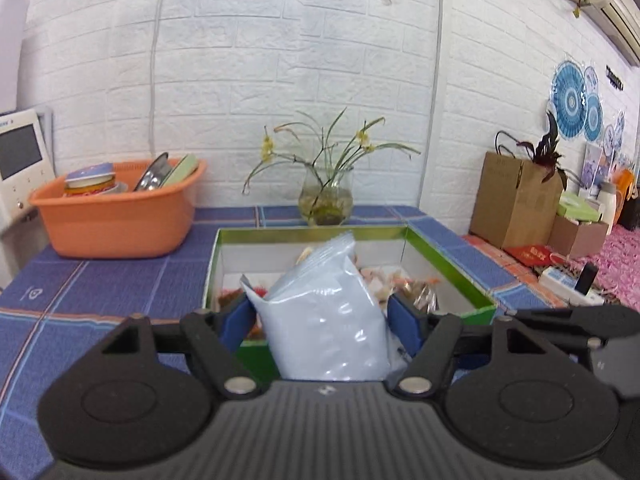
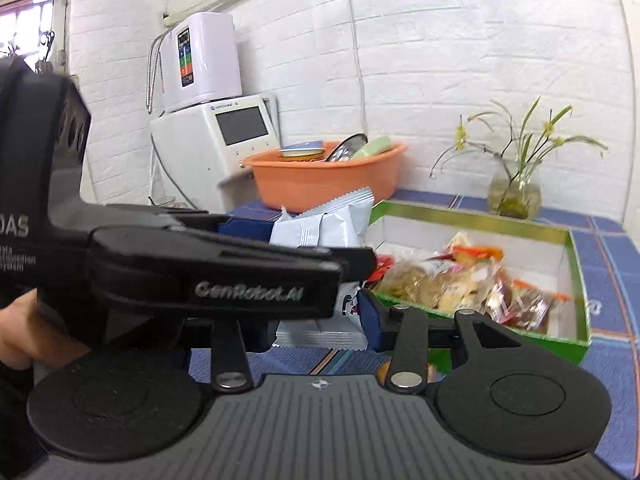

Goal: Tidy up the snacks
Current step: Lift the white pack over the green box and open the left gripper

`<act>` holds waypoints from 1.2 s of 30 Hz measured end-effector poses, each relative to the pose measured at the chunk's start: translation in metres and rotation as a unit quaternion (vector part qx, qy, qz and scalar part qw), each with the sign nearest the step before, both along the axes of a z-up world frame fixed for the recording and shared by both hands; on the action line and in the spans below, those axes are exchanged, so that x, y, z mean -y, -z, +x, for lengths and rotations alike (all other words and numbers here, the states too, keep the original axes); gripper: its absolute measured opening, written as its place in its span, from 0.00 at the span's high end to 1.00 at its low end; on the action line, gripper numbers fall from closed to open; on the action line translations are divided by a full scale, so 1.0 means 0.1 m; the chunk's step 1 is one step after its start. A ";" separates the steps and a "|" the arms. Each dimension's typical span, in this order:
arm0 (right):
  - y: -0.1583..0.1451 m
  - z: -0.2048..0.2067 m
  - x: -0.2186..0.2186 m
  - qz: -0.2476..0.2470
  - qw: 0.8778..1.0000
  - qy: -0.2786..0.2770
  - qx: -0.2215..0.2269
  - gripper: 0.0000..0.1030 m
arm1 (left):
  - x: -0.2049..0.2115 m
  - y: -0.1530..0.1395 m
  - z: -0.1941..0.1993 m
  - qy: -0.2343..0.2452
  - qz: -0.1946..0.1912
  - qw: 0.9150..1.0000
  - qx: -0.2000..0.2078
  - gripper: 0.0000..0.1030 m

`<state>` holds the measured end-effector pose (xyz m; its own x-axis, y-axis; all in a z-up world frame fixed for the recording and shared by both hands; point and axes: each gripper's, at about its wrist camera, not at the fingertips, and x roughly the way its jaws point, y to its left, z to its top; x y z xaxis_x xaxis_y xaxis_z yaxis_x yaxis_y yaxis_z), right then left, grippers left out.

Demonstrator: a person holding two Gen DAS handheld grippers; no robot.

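Note:
In the left wrist view my left gripper (image 1: 320, 314) is shut on a pale blue-white snack bag (image 1: 326, 320), with a blue pad pressed against each side. The bag hangs over the near edge of a green-rimmed box (image 1: 312, 233) that has several wrapped snacks in it. In the right wrist view my right gripper (image 2: 316, 326) is shut on a flat white packet (image 2: 320, 334) above the blue cloth. Its left finger is hidden behind the left gripper's black body (image 2: 240, 280), which crosses the view with the pale bag (image 2: 332, 220). The green box (image 2: 472, 216) lies to the right.
An orange basin (image 1: 120, 224) with dishes stands at the back left, in front of a white appliance (image 2: 212, 140). A glass vase with a plant (image 1: 326, 200) is behind the box. Cardboard boxes (image 1: 516, 208) crowd the far right. A hand (image 2: 16, 336) holds the left gripper.

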<state>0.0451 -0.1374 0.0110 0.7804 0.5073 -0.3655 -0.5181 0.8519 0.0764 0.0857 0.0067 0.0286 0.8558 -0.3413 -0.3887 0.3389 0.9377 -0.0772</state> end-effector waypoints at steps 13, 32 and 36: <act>-0.04 0.50 0.34 0.050 0.996 0.075 0.005 0.34 | 0.47 -0.11 0.65 0.010 -0.011 1.000 0.010 0.46; 0.06 0.92 0.57 0.020 0.993 0.113 0.024 0.27 | 0.90 0.05 1.24 0.040 0.011 0.999 0.002 0.46; 0.10 0.96 0.58 0.022 0.994 0.110 0.014 0.27 | 0.91 0.13 1.27 0.036 0.019 0.999 -0.002 0.45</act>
